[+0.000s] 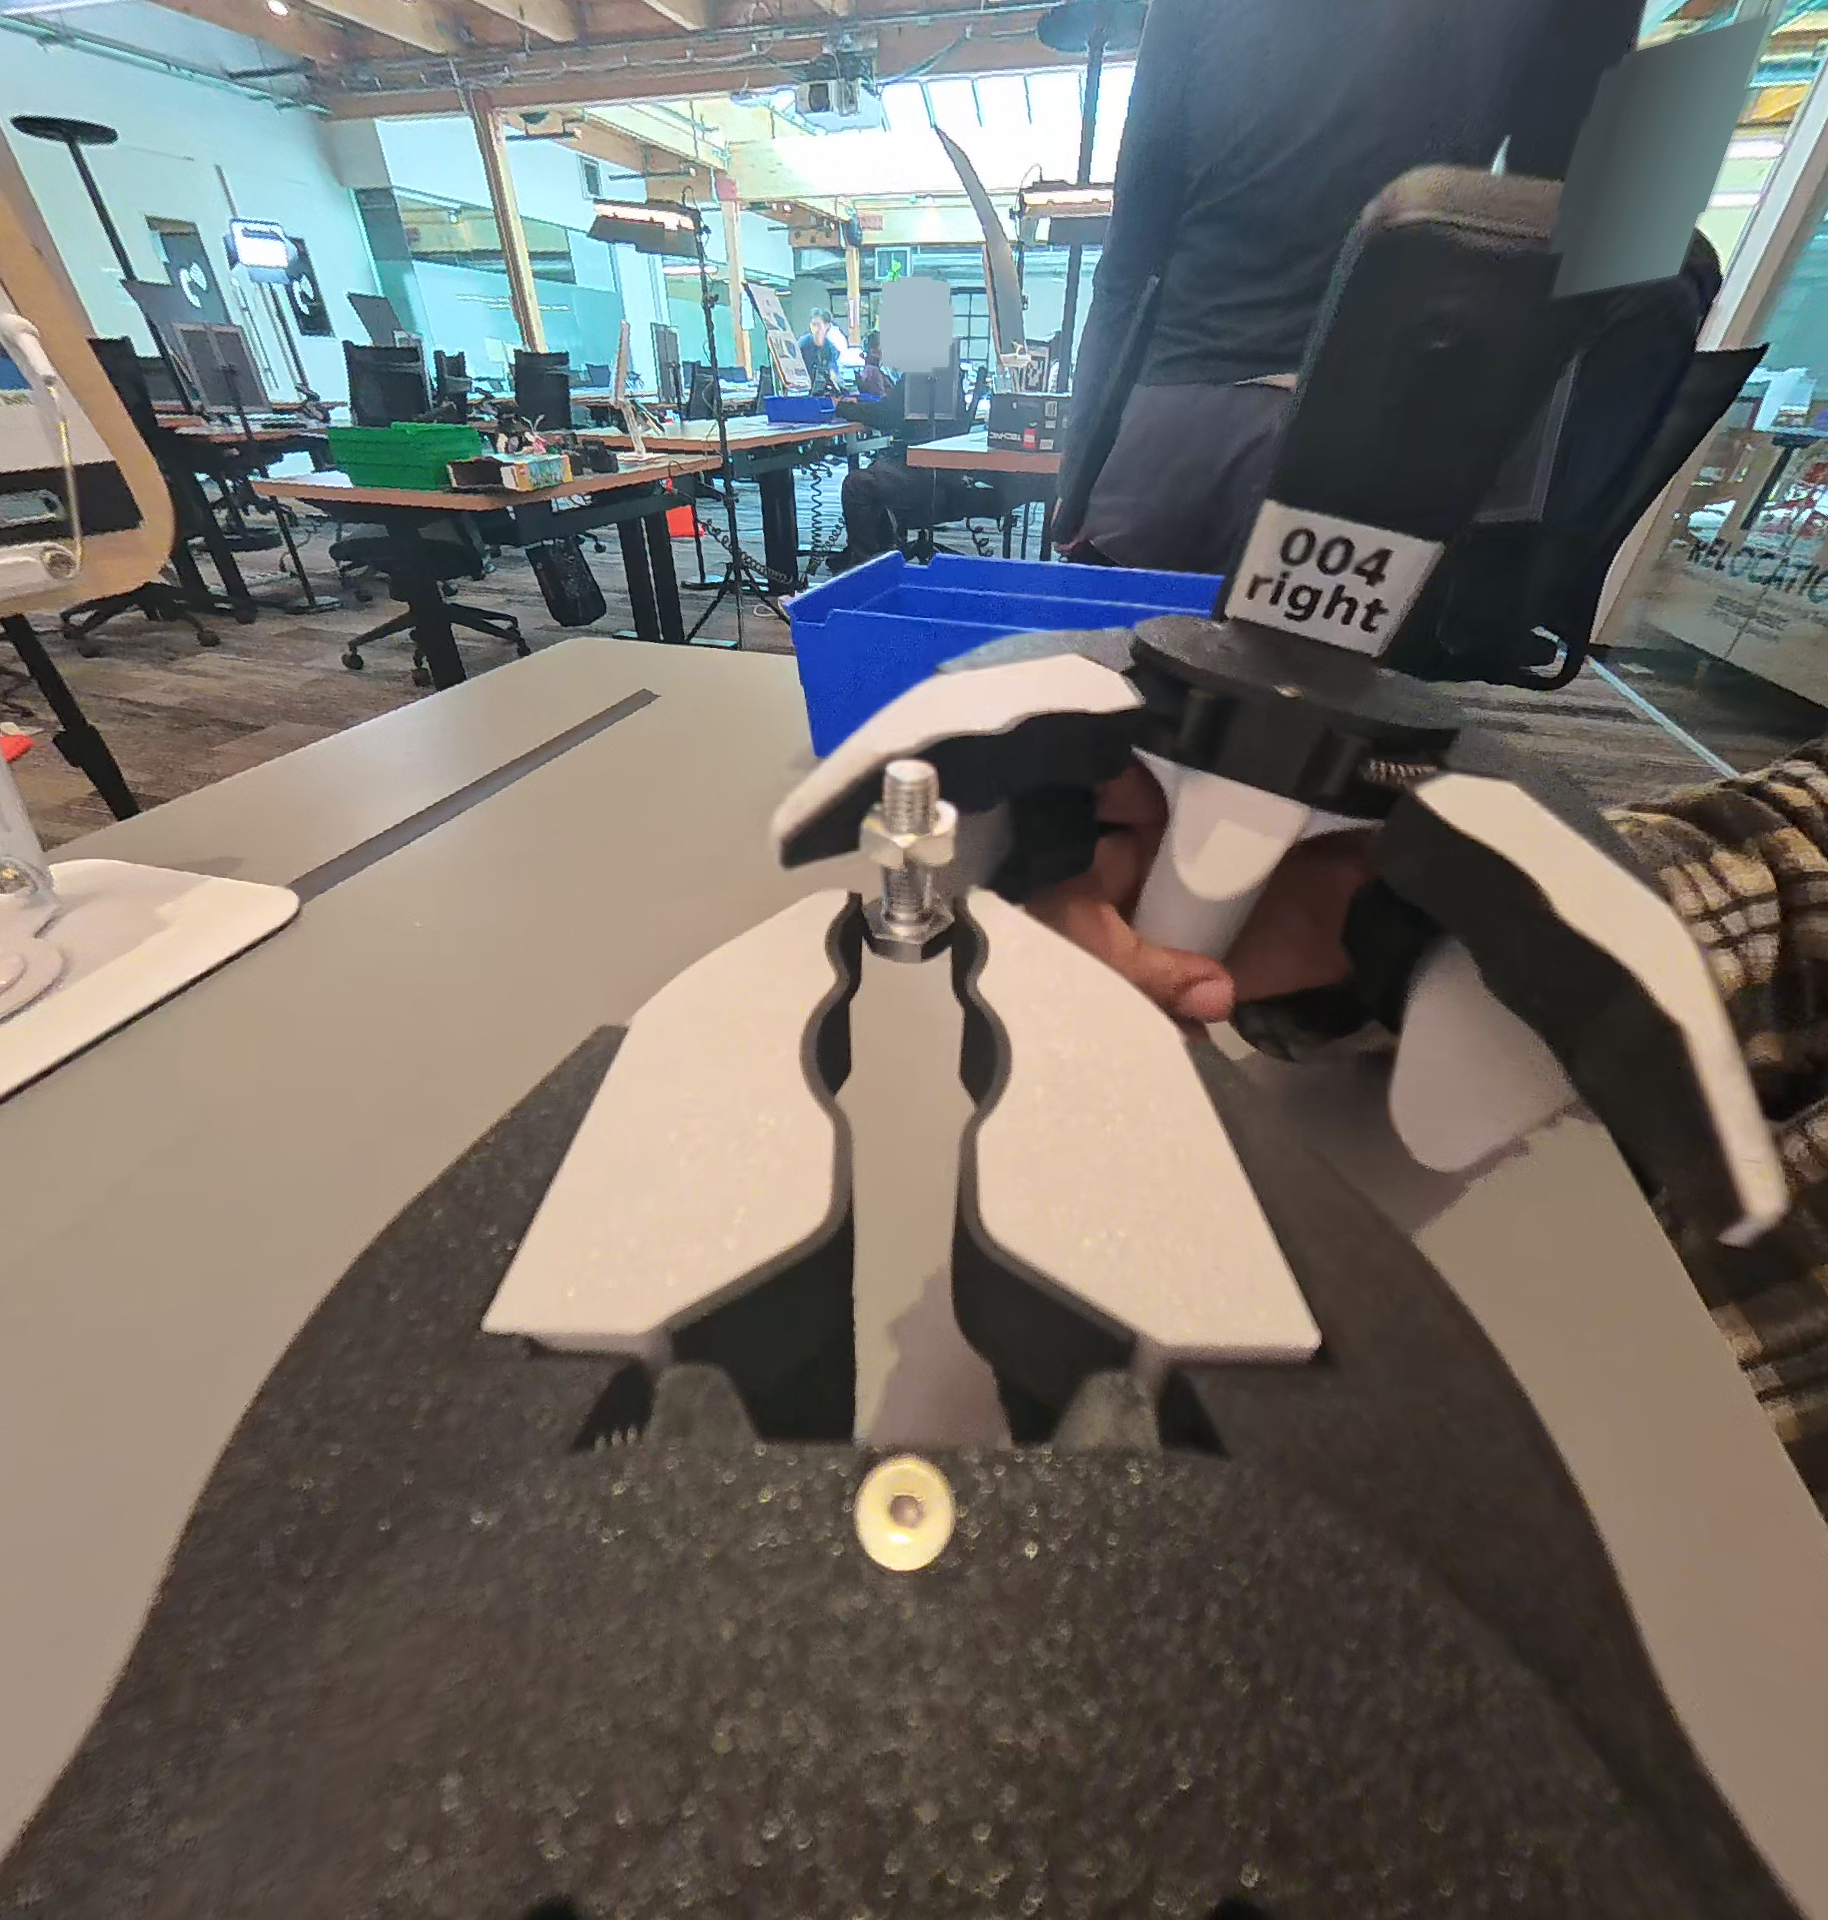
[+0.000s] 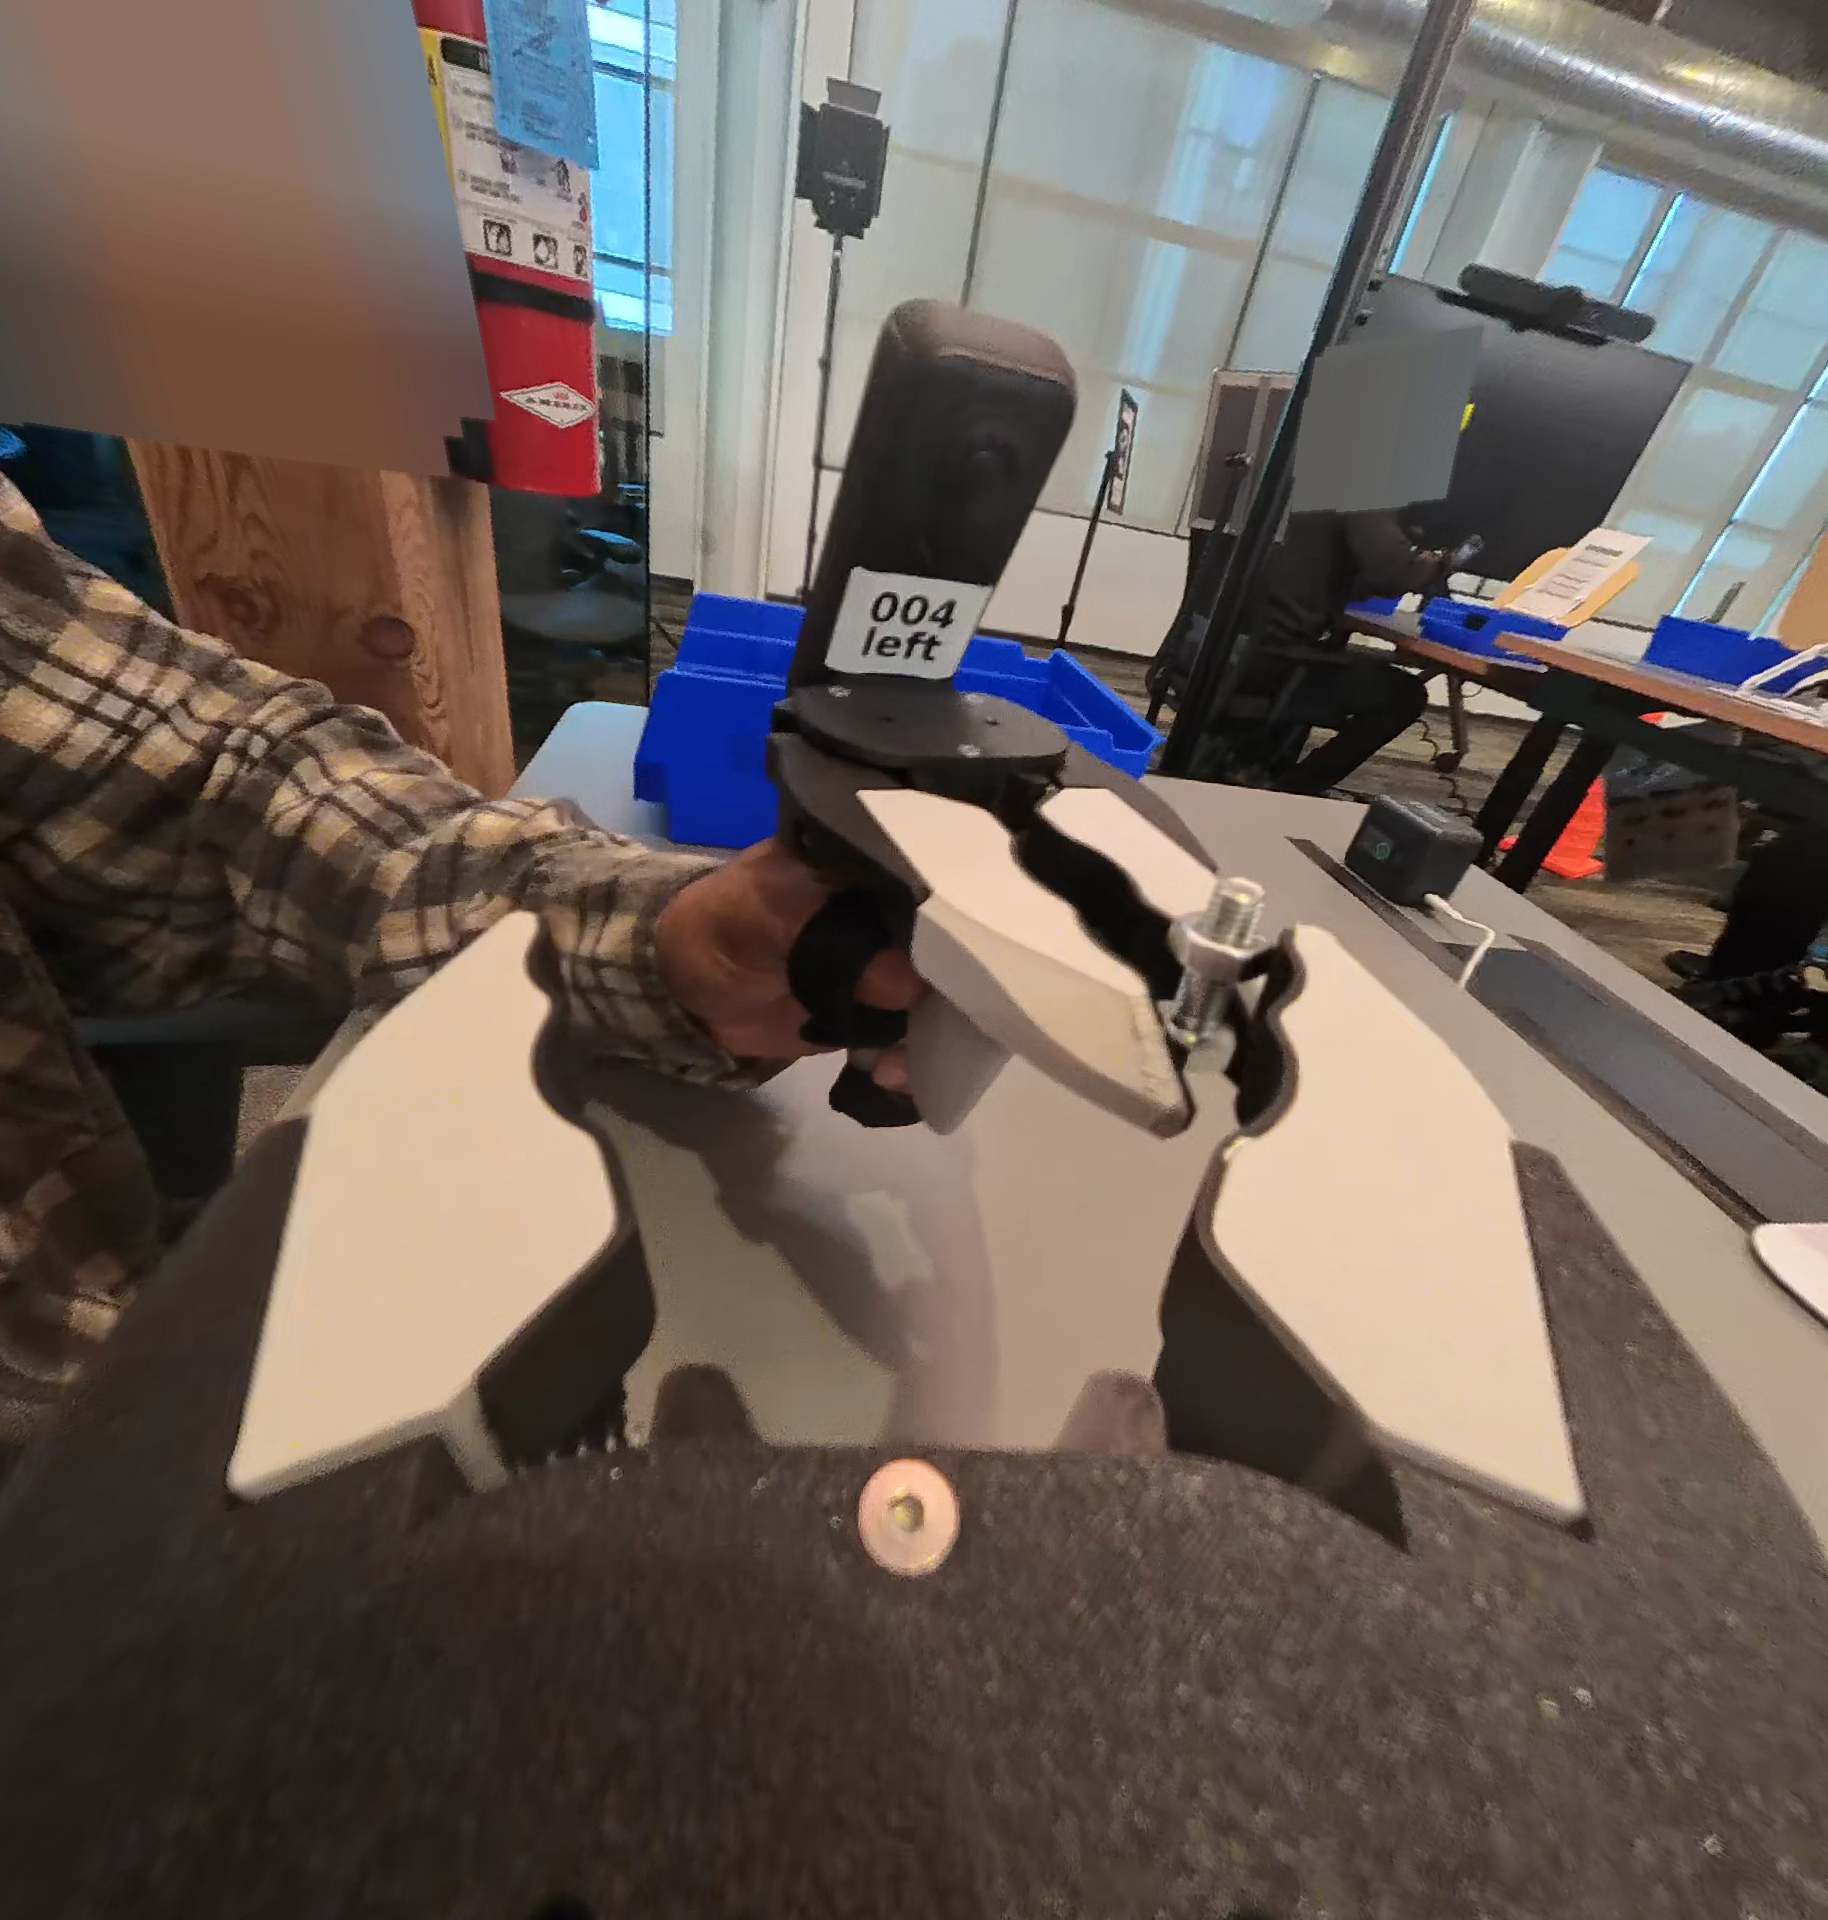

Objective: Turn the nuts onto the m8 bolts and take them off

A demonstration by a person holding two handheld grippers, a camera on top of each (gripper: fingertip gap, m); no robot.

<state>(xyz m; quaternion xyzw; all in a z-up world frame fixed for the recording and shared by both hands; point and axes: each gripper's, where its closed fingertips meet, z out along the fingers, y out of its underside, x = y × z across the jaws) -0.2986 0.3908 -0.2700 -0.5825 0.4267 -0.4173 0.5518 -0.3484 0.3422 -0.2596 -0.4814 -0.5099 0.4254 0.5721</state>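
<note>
My left gripper [image 1: 908,928] is shut on the head end of a silver M8 bolt [image 1: 905,904] and holds it upright above the grey table [image 1: 422,1039]. A hex nut [image 1: 908,840] sits partway down the thread, with bare thread above it. My right gripper [image 1: 1268,1029] is open wide, and one fingertip [image 1: 837,821] is right beside the nut. In the right wrist view my right gripper [image 2: 920,935] spreads wide. The left gripper [image 2: 1206,1039] holds the bolt [image 2: 1196,1003] with the nut [image 2: 1216,938] close to my right finger [image 2: 1388,1143].
Blue bins [image 1: 993,623] [image 2: 723,727] stand at the table's far edge. A white stand base [image 1: 110,935] is at the left. A small black device with a cable [image 2: 1409,852] sits by a dark groove [image 1: 474,800] in the table. A person stands behind the bins.
</note>
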